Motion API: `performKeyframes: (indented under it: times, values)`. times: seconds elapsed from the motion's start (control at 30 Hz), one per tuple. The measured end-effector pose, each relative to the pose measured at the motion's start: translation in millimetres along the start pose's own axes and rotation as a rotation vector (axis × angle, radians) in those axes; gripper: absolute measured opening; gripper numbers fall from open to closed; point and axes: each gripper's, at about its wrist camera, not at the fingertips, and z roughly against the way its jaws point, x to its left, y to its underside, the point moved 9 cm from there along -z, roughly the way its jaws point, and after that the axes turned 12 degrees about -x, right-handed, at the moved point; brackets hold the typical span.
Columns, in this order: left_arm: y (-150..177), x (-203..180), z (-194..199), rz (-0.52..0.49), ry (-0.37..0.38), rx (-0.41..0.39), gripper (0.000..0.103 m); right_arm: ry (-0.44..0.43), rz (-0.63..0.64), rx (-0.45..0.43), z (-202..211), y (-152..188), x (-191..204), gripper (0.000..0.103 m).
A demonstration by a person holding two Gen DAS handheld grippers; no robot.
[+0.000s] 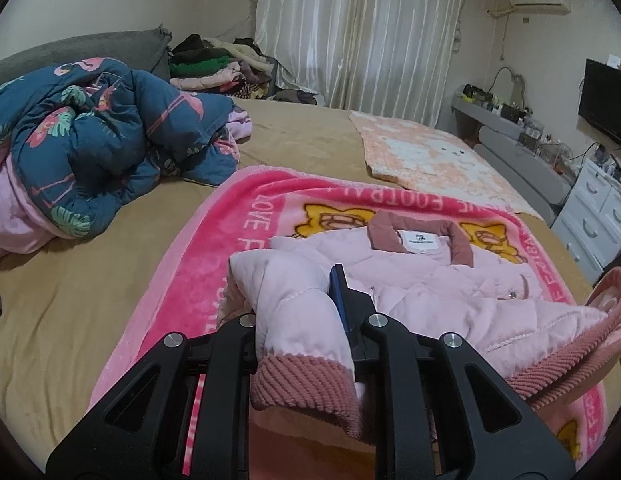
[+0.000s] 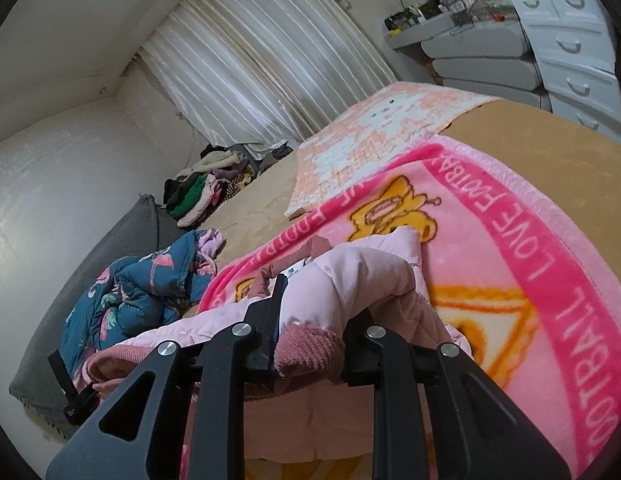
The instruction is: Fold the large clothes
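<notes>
Two claws, each squeezing one sleeve of a pink puffy jacket [image 1: 422,280].

Left claw [image 1: 306,300]: nearly shut, pinched on a sleeve [image 1: 294,320] just above its ribbed dark-pink cuff [image 1: 306,392]. Cuff hanging down between the black arms.

Right claw [image 2: 314,312]: also nearly shut, clamped on the other sleeve [image 2: 350,276], right by its ribbed cuff [image 2: 306,352]. Sleeve bunched up and lifted off the blanket.

Jacket lying front-up on a bright pink blanket [image 1: 230,216] with yellow cartoon animals and big white letters. Collar at the far end, white label showing inside. Blanket spread flat on a bed [image 1: 70,320] with a tan sheet.

Beside the pink blanket, farther away: a peach and white blanket [image 1: 422,160], also flat. Off to the left: a crumpled blue quilt [image 1: 102,144] with flamingos. Farther back: a pile of clothes [image 1: 214,68], then white curtains [image 1: 362,32]. White drawers [image 1: 598,216] next to the bed on the right.
</notes>
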Motion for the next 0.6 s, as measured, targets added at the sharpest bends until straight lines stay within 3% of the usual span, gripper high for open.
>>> performKeyframes:
  times: [0.23, 0.3, 0.37, 0.6]
  values:
    - [5, -1, -31, -0.009, -0.018, 0.05, 0.012, -0.053, -0.114, 0.064, -26, -4, -10, 0.032]
    - [6, -1, -38, -0.007, -0.019, 0.06, 0.012, -0.084, -0.158, 0.075, -32, -5, -10, 0.042]
    - [8, -2, -44, -0.016, -0.021, 0.067, 0.012, -0.114, -0.181, 0.08, -36, -7, -8, 0.06]
    - [14, -6, -58, -0.033, -0.018, 0.079, 0.014, -0.135, -0.128, 0.054, -42, -3, -4, 0.079]
